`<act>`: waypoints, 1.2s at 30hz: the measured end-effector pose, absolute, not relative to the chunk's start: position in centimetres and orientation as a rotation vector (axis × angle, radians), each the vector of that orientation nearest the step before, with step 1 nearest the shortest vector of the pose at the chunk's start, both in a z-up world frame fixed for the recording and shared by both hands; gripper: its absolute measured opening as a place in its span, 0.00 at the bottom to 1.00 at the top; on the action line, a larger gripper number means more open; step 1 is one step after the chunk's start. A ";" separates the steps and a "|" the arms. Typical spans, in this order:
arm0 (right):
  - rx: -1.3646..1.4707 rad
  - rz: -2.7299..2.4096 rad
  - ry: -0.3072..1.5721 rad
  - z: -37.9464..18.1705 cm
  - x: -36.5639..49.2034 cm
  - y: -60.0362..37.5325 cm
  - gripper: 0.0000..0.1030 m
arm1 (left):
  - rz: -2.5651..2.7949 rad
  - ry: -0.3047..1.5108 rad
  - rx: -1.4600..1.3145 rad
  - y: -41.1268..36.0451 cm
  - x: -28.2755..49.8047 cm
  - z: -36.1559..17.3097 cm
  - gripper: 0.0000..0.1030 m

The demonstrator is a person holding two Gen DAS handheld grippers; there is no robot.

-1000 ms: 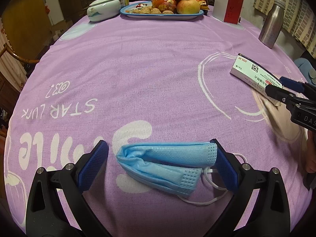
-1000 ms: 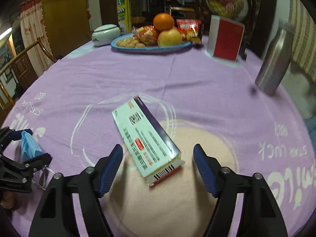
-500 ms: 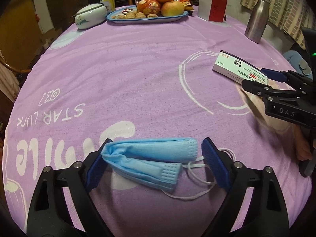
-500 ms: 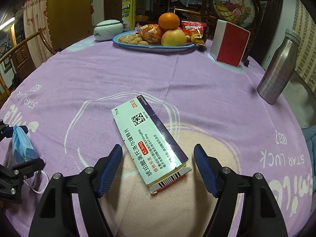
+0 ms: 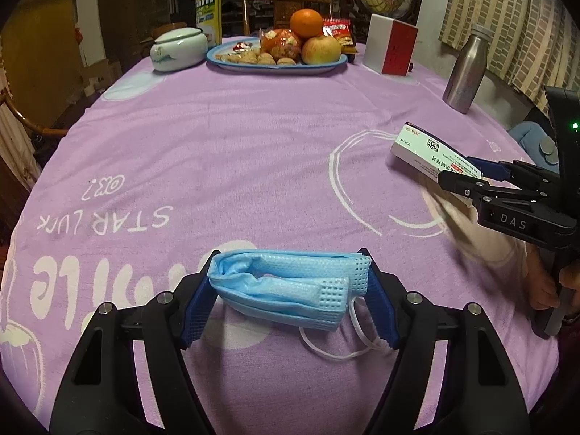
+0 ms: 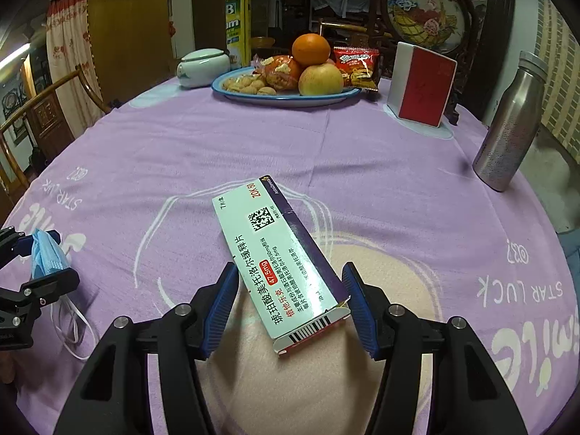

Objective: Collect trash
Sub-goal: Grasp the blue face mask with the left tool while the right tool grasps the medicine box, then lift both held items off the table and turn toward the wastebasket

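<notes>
A crumpled blue face mask [image 5: 286, 286] with white ear loops sits between the fingers of my left gripper [image 5: 290, 299], which presses on both its ends; it also shows in the right wrist view [image 6: 45, 257]. A white and purple medicine box [image 6: 282, 264] lies between the fingers of my right gripper [image 6: 290, 304], both pads against its sides at the near end. In the left wrist view the box [image 5: 431, 154] and the right gripper [image 5: 475, 177] are at the right. Both items appear raised off the purple tablecloth [image 5: 235, 152].
At the table's far side stand a blue fruit plate [image 6: 286, 96], a white lidded jar [image 6: 203, 67], a red and white box [image 6: 420, 85] and a yellow canister [image 6: 237, 21]. A steel bottle [image 6: 511, 127] stands at the right. Wooden chairs [image 6: 47, 108] flank the left edge.
Both grippers have closed in, the left onto the mask and the right onto the box. Both have tilted up and risen, so more of the room shows.
</notes>
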State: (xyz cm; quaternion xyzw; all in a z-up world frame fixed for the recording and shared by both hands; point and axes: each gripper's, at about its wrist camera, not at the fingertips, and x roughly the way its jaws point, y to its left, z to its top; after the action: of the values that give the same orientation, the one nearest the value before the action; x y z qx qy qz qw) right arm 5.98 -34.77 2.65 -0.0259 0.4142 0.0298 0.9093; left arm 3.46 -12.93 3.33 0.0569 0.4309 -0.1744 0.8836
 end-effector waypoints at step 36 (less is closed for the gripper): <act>0.029 0.278 0.549 14.1 -10.1 -31.8 0.57 | -0.194 0.648 0.026 -5.7 -10.3 15.4 0.70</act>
State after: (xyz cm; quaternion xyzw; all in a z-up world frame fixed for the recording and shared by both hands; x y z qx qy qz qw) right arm -10.15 -31.84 14.09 0.0144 0.2703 0.1370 0.9529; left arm -10.28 -5.67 15.41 0.0128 0.3179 -0.0950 0.9433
